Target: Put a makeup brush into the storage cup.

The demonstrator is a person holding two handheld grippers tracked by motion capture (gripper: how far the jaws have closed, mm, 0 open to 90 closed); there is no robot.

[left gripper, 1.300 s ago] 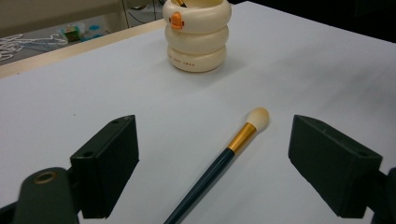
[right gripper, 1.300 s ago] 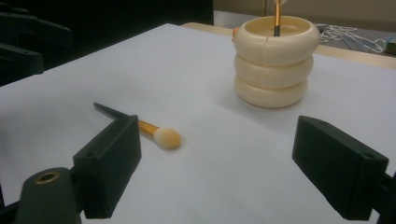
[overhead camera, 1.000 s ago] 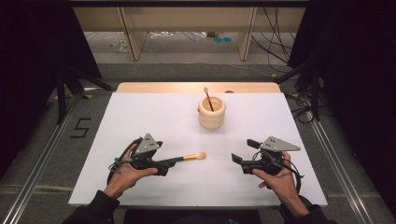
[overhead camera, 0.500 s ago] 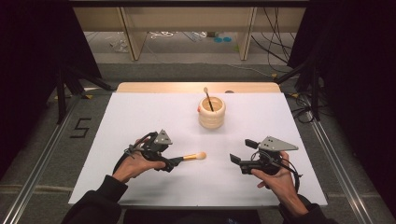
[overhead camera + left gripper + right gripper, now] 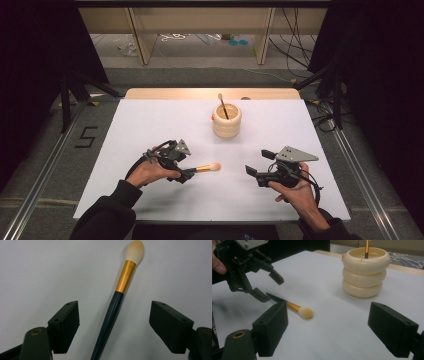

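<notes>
Count: 2 makeup brushes, one lying flat on the table point(image 5: 150, 125) (brush point(image 5: 205, 168)), the other standing in the holder (second brush point(image 5: 223, 105)). 1 cream ribbed holder point(image 5: 227, 122), 1 white table. 2 grippers: left gripper point(image 5: 184, 175), right gripper point(image 5: 256, 164).

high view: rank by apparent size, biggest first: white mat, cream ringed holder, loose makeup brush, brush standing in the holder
1. white mat, by far the largest.
2. cream ringed holder.
3. loose makeup brush; its handle end is hidden by the left tongs, so its full length is unsure.
4. brush standing in the holder; part is inside, so it looks smallest.
</notes>
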